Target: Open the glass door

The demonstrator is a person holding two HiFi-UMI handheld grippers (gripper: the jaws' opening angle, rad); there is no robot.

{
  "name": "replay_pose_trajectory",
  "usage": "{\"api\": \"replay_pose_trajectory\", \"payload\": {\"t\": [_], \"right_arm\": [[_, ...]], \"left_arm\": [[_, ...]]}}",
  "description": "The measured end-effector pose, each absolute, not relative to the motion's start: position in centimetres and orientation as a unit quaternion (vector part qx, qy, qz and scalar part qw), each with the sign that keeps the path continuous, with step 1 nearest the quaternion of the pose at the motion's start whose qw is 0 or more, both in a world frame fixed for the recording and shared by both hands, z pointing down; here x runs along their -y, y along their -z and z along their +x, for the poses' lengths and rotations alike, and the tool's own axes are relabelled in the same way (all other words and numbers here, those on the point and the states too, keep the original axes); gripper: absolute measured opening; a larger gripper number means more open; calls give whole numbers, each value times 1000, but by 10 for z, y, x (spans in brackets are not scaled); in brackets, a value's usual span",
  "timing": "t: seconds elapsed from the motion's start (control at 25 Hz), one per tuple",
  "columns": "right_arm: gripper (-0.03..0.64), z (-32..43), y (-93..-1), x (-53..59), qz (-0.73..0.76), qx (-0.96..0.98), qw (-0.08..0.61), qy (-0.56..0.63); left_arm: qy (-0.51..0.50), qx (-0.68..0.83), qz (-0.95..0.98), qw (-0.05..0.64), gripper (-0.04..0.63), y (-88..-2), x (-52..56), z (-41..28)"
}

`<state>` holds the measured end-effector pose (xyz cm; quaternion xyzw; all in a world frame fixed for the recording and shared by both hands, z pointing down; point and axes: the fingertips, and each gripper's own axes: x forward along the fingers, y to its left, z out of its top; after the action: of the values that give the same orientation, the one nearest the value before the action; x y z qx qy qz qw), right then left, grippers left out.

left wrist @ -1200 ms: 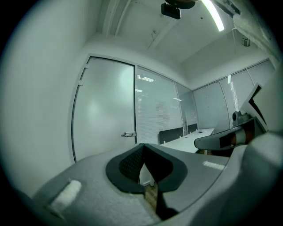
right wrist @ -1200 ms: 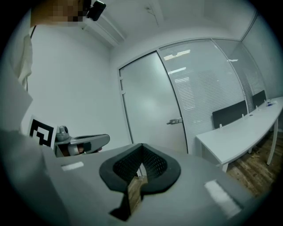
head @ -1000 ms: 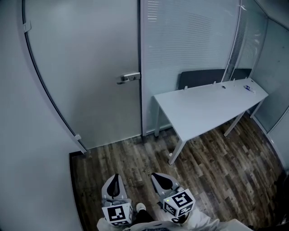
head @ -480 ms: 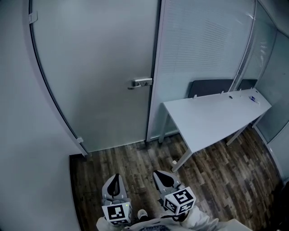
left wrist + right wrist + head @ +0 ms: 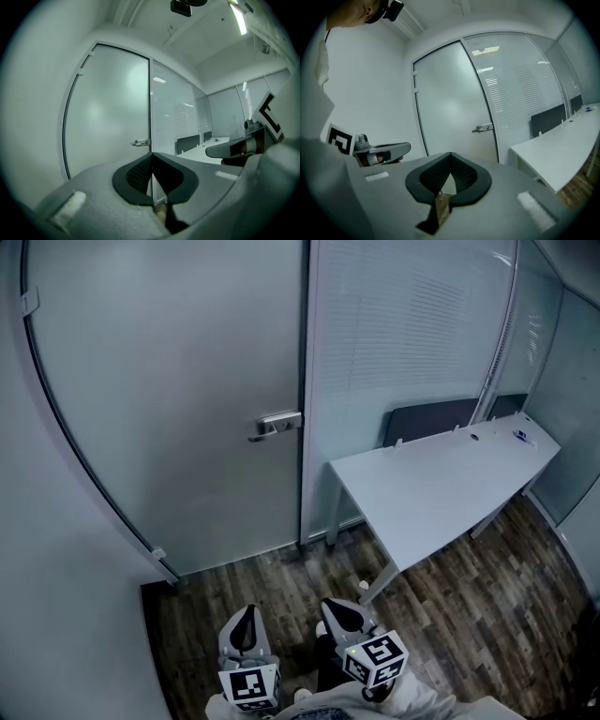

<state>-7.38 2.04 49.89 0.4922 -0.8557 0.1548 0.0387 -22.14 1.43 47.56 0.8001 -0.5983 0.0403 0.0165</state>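
Note:
The frosted glass door (image 5: 178, 409) stands closed ahead, with a metal lever handle (image 5: 275, 425) at its right edge. The handle (image 5: 141, 142) shows small and far off in the left gripper view, and the handle (image 5: 483, 128) also shows in the right gripper view. My left gripper (image 5: 247, 613) and right gripper (image 5: 337, 608) are held side by side low in the head view, over the wood floor, well short of the door. The left gripper (image 5: 152, 154) is shut and empty. The right gripper (image 5: 451, 154) has its tips together with nothing between them.
A white desk (image 5: 441, 479) stands to the right against a glass partition with blinds (image 5: 403, 343), with a dark panel (image 5: 436, 418) behind it. A plain white wall (image 5: 56, 596) runs along the left. Dark wood floor (image 5: 272, 582) lies between me and the door.
Both grippers have moved forward towards the door, staying side by side and shut. The door and its handle look a little nearer.

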Motion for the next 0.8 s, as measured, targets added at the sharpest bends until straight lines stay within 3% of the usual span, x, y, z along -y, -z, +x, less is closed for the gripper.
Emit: {"api": "replay_pose_trajectory", "payload": {"t": [0.8], "right_arm": [[5,1,-493,242,471,868,16,-158]], "left_arm": [[-67,613,788,-5,5,-470,235,-145]]}}
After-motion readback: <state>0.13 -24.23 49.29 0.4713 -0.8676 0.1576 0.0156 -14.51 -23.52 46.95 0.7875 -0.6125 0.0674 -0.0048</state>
